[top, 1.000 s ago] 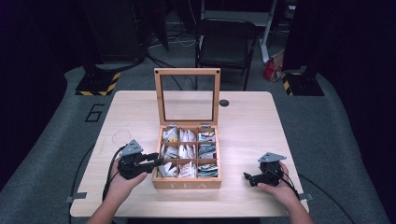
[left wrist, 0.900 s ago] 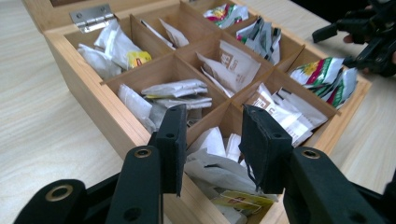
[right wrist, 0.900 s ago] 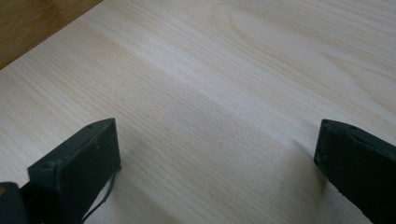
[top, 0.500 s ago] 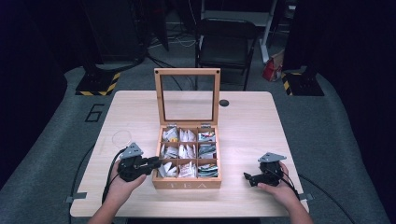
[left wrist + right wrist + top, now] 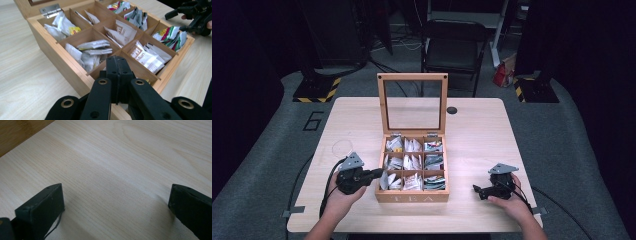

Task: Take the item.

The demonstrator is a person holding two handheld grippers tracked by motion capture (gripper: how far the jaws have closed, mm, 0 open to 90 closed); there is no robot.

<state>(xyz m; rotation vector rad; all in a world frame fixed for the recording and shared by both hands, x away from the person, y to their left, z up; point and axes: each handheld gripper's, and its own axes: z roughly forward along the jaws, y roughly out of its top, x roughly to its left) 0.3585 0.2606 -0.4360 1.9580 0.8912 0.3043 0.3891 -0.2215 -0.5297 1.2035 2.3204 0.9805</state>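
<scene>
Wooden tea box (image 5: 412, 196) open, glass lid upright, nine sachet-filled compartments.

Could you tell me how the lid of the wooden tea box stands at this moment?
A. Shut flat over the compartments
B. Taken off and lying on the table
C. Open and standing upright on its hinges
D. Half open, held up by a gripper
C: the glass-paned lid stands upright behind the compartments of the tea box, hinged at the back, with no gripper touching it.

Open tea box (image 5: 412, 197) mid-table (image 5: 472, 125) — left gripper (image 5: 379, 173) at its left edge, right gripper (image 5: 477, 190) well right
</scene>
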